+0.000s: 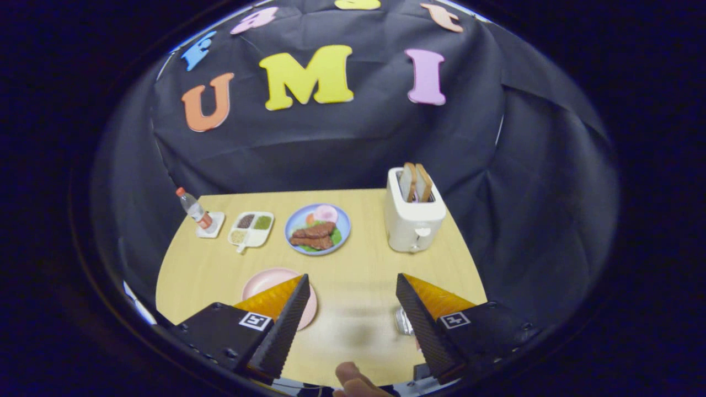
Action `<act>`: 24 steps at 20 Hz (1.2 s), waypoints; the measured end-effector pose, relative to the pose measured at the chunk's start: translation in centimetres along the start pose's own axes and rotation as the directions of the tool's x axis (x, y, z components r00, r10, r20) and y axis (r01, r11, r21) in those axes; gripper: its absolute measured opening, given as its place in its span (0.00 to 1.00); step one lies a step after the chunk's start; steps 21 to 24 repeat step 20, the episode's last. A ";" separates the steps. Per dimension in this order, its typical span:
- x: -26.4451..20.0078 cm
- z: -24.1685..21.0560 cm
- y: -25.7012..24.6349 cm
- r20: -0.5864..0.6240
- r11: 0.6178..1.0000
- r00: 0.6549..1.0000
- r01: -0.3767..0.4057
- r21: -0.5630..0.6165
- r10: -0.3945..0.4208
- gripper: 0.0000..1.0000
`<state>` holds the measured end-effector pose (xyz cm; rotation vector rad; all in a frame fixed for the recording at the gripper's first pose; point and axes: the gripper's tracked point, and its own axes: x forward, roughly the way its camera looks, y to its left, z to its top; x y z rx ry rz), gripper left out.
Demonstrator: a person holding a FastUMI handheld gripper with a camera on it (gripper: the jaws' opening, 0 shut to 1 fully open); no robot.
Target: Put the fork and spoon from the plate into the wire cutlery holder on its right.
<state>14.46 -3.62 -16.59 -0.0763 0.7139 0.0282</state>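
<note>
The tool [350,289] is spread wide and holds nothing; its two fingers hang above the pale wooden table [364,259], with bare tabletop between them. A fingertip of the person's hand [353,380] shows at the near table edge, below the fingers.

The round pink plate [270,284] lies partly under the left finger. No fork or spoon can be made out on the part of it that shows; whether they lie on the covered part cannot be told. A small shiny metal object [402,321], possibly the wire cutlery holder, sits tight against the inner side of the right finger and is mostly covered by it; its identity cannot be confirmed.

Beyond the fingers stand a white toaster holding two bread slices [413,218], a blue plate of meat and vegetables [317,229], a white divided tray of seeds [251,228] and a small clear bottle with an orange cap on a white coaster [194,211].

Risks, as judged: both task items lie under the fingers, so a descent made blind may strike the plate rim or knock the metal object over. Thin cutlery lying flat on a plate is prone to slip from a wide grip or to tip the plate.
</note>
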 end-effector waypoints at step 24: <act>-20.9 8.2 11.6 0.643 0.999 0.765 -0.026 -0.034 0.042 0.96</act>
